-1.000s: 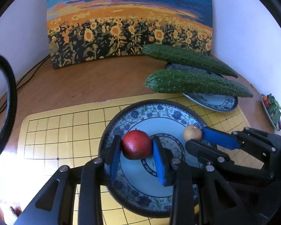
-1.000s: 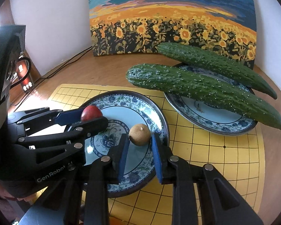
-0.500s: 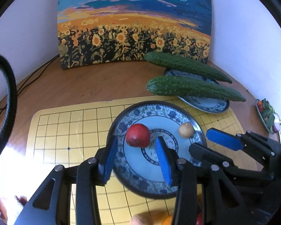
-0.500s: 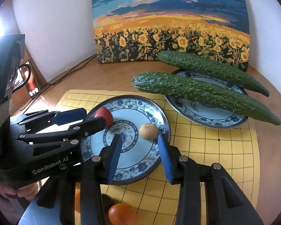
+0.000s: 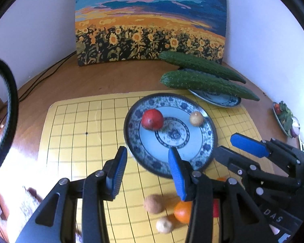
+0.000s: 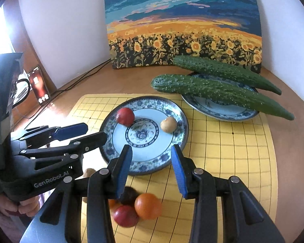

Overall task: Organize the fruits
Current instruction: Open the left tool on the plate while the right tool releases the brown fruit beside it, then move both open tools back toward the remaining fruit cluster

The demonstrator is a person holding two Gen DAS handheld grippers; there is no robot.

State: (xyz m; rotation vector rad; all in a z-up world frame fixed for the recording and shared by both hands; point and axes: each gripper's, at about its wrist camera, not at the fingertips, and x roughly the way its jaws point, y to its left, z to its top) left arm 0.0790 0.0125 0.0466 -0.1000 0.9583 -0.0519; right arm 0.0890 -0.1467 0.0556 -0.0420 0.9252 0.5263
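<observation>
The left gripper [image 5: 147, 163], a black two-finger tool with blue pads, stands partly open with nothing between its jaws; the jaws have just been opening. Its tips sit over the near rim of the round blue-and-white floral porcelain plate [image 5: 207, 147], which rests on the yellow grid-lined mat [image 5: 81, 133]. The round red fruit [image 5: 152, 119] lies on the far left of that plate, beyond the left gripper's tips and clear of both pads. The right gripper [image 6: 151, 159], of the same build, is likewise partly open and empty, its jaws also just having been opening. Its tips hang over the near rim of the same plate, and the small round tan fruit [image 6: 168, 124] lies on the far right of the plate, ahead of the pads and apart from them. The two fruits lie apart, on either side of the plate's central medallion. On the mat near the camera, below the grippers, lies a loose cluster: an orange round fruit [image 6: 148, 206], a red round fruit [image 6: 125, 216] touching it, and a dark brown fruit [image 6: 129, 195] just behind. The left wrist view shows a brown round fruit [image 5: 153, 203] and a pale tan fruit [image 5: 164, 225] in the same area. Two long green cucumbers [image 6: 218, 90] rest across a second blue-and-white plate [image 6: 223, 111] at the far right, in front of a sunflower-field painting [image 6: 182, 30].
</observation>
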